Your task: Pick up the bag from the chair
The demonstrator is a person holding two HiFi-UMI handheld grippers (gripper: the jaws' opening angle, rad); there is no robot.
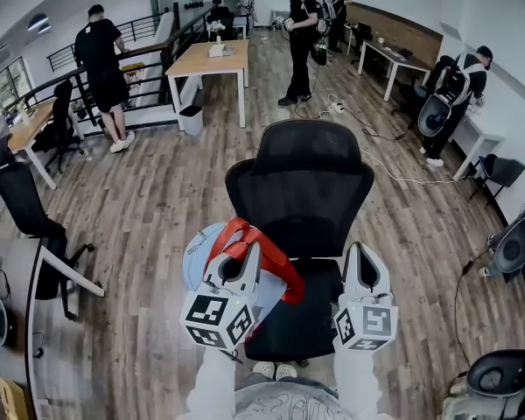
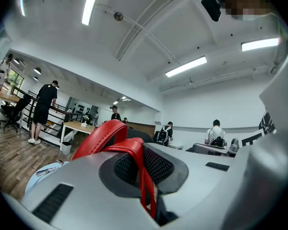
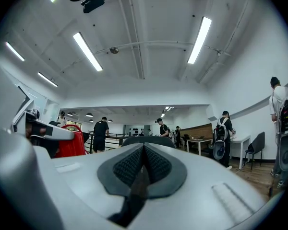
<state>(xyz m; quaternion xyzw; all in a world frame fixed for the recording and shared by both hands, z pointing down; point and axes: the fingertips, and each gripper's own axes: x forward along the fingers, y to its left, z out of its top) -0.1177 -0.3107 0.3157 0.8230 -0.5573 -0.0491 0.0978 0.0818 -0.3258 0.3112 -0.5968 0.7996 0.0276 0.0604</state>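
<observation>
The wood-plank floor [image 1: 157,199] carries a black chair [image 1: 299,191] at the middle. Behind it stands a light table [image 1: 214,59], with a grey bin [image 1: 192,120] just beside its leg. A white cable [image 1: 394,175] trails over the planks at right. 1 person [image 1: 105,68] stands at far left, near a railing.

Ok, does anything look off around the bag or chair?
Nothing damaged or spilled. The bag is held by its red strap, pinched in the left gripper. The right gripper is shut on nothing. Only a white cable trails across the floor behind the chair.
</observation>
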